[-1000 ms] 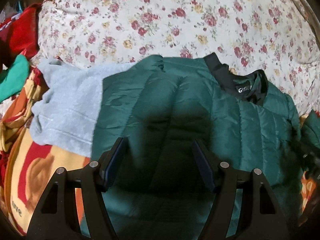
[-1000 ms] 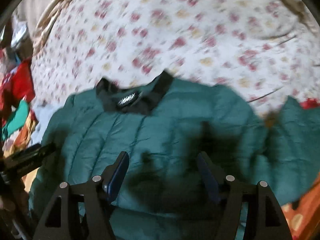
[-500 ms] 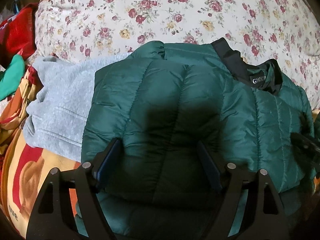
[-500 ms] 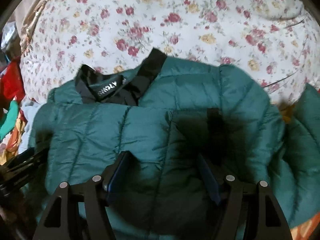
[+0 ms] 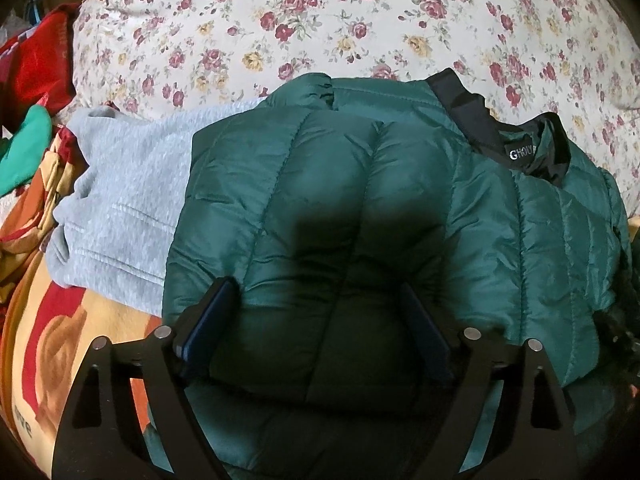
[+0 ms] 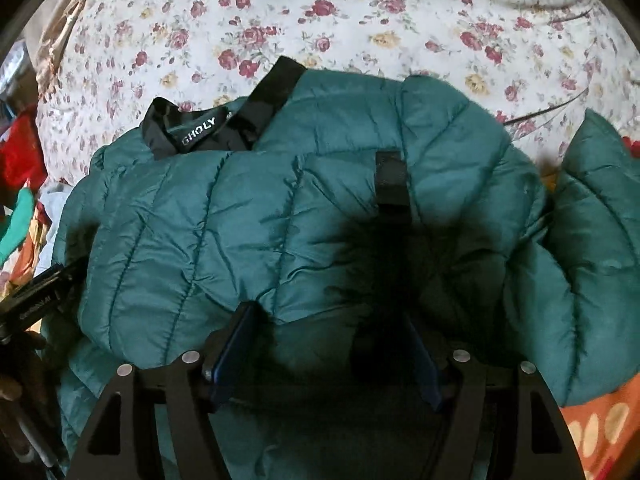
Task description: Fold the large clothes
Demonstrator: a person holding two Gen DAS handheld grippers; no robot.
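While hanging low over the puffy green jacket (image 5: 340, 184), close enough to bump it with either tool.

Left hand-held gripper (image 5: 318, 320): jaws wide apart, just been opening, with a fat folded roll of the jacket between them but not squeezed. Right hand-held gripper (image 6: 328, 344): jaws apart too, over the near edge of the fold, pinching nothing that shows.

First worry, right under the tools: puffy, slippery cloth, so likely to spring back open once left alone. Could also slide out of a small pinch. Better to grab deep, but not so deep as to catch the layer below and drag the whole pile.

A bit further out, on the right: loose sleeve (image 6: 592, 240) sticking out past the folded part. Easy to forget, and then a lumpy bundle.

On the left: grey sweater (image 5: 120, 200) tucked under the jacket's edge. Might get pinched along with it and pulled out of place.

Further back: black collar (image 6: 276, 92) bunched up and standing, likely to twist under a fold.

Farthest: flowery bed cover (image 5: 320, 20), soft and bumpy. No firm flat spot, so maybe a crooked, tipping fold.
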